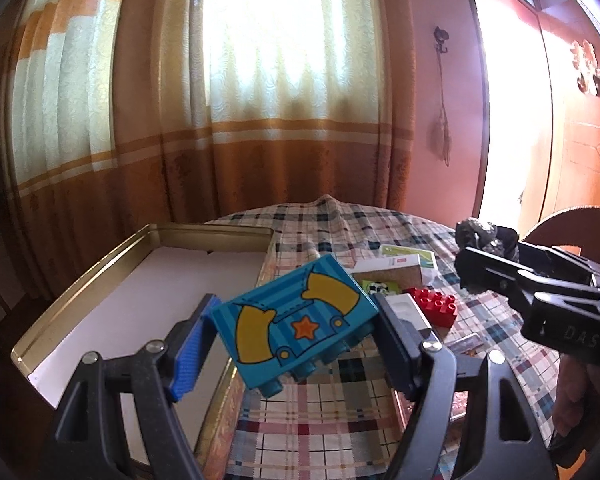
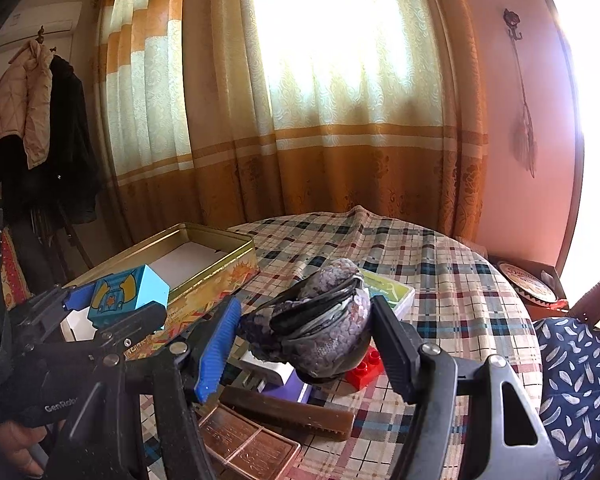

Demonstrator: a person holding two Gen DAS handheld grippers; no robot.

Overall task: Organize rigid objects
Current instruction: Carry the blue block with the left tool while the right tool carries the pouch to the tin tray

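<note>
1. Left gripper: black frame, one finger pad blue, ribbed. Between the pads, block in turquoise with darker stripes, yellow sleeve shapes, orange star.
2. Left of it: tin, gold rim, white inside; outer wall orange-patterned.
3. Right gripper: black, blue ribbed pad on its left. Between the pads, pouch in mottled grey-lilac with dark bands.
4. Below the pouch: red studded brick, white plug, brown comb, copper-coloured embossed case.
5. Tablecloth: cream plaid, navy, teal and dark red lines.
</note>
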